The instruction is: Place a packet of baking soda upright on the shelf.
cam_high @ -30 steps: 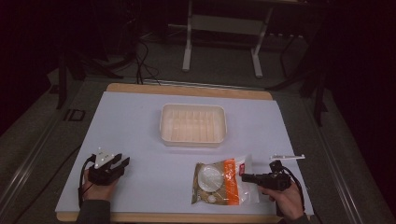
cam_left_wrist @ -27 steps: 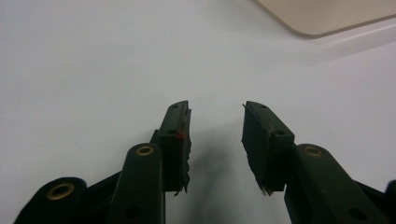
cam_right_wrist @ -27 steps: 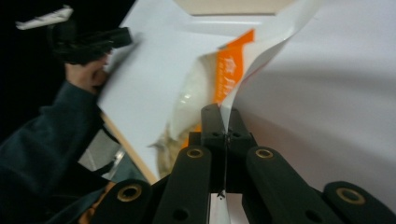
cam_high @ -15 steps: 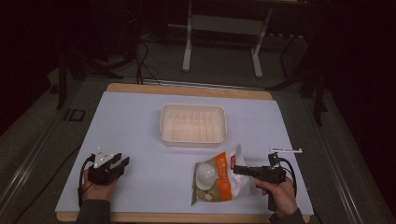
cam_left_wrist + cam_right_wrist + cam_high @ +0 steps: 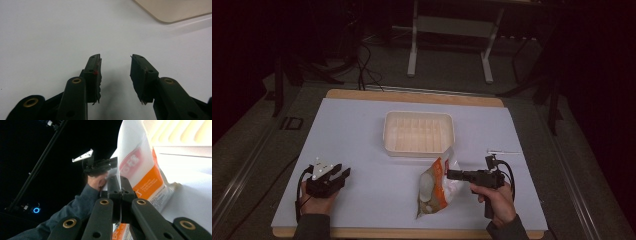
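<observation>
Bag of food [image 5: 435, 187], clear plastic with orange print, raised at its edge off the white tabletop [image 5: 362, 135] just in front of the cream tray [image 5: 418, 131]. We see the right hand-held gripper [image 5: 451, 174] with both jaws pressed together on the bag's edge. The left hand-held gripper [image 5: 334, 172] rests near the tabletop's left front, its jaws parted around nothing.
</observation>
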A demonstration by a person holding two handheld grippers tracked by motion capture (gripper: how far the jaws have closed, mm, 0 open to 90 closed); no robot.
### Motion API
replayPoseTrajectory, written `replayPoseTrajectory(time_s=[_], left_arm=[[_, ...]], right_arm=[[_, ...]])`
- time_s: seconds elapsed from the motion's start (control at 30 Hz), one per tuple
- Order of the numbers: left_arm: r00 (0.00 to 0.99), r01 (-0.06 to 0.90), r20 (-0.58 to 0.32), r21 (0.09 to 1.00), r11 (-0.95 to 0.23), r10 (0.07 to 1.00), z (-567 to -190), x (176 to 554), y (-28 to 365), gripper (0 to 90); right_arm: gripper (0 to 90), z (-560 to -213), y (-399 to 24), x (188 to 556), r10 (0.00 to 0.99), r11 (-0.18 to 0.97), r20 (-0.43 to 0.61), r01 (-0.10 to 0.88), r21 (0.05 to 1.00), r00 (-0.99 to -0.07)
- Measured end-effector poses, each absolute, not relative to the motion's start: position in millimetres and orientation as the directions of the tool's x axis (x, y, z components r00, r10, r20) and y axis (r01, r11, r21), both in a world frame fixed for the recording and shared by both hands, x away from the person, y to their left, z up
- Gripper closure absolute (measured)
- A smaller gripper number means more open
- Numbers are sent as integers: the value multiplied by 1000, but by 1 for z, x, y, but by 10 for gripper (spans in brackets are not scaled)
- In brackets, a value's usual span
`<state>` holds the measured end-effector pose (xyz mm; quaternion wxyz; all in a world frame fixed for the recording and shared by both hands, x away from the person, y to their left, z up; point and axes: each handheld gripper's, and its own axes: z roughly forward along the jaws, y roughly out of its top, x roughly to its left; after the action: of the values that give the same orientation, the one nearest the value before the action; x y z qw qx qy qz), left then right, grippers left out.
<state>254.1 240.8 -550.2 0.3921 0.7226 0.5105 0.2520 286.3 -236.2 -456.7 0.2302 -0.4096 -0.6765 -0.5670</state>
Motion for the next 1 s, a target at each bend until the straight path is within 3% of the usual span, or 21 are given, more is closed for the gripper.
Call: replayPoseTrajectory(time_s=[0.43, 1.0], left_arm=[[344, 527, -33, 834, -164, 938, -549, 254, 242, 597], [338, 525, -36, 836, -157, 941, -549, 254, 242, 590]], right_arm=[[900, -448, -216, 292, 264, 28, 774, 807, 590, -575], [900, -426, -220, 299, 303, -5, 736, 772, 636, -605]])
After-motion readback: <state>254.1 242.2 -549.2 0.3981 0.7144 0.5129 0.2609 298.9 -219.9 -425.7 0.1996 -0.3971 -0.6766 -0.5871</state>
